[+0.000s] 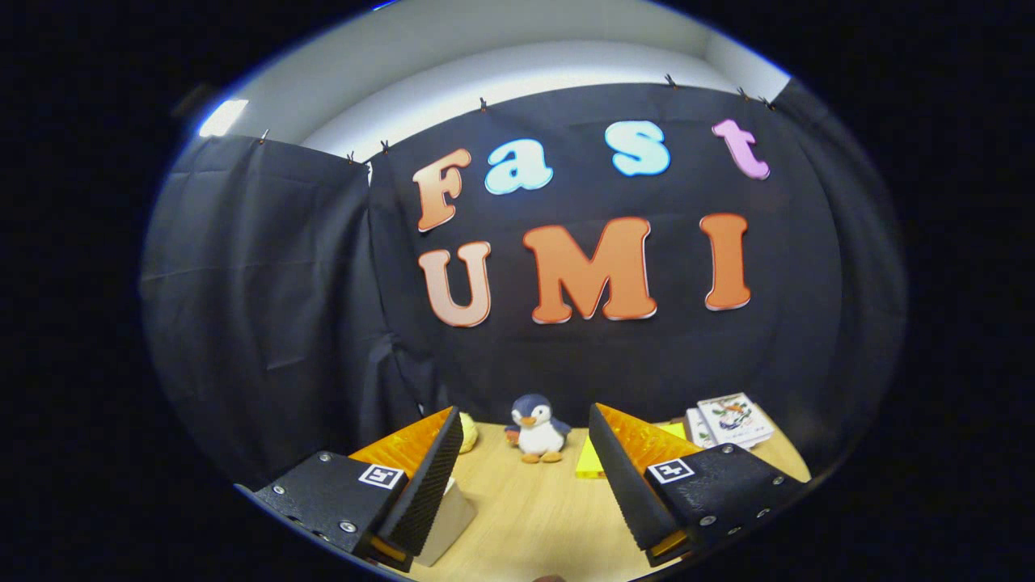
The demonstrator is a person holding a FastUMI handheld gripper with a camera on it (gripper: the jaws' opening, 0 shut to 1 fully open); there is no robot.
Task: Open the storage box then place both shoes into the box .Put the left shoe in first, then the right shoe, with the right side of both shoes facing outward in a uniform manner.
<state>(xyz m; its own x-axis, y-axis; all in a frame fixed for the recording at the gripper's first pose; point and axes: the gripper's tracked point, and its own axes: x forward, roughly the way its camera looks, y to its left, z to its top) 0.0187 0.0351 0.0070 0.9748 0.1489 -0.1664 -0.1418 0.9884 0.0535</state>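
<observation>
The gripper is held level, its fingers spread apart and empty, ready to reach. A plush penguin sits at the tabletop's far edge. I cannot tell where the storage box or shoes are.

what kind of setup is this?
Likely a staged recording booth, not a home: black cloth wall clipped up, wooden table with a toy penguin, and the open hand-held gripper above the table.

Dim, fisheye-bent view; ceiling light glares above, centre sharp.
</observation>
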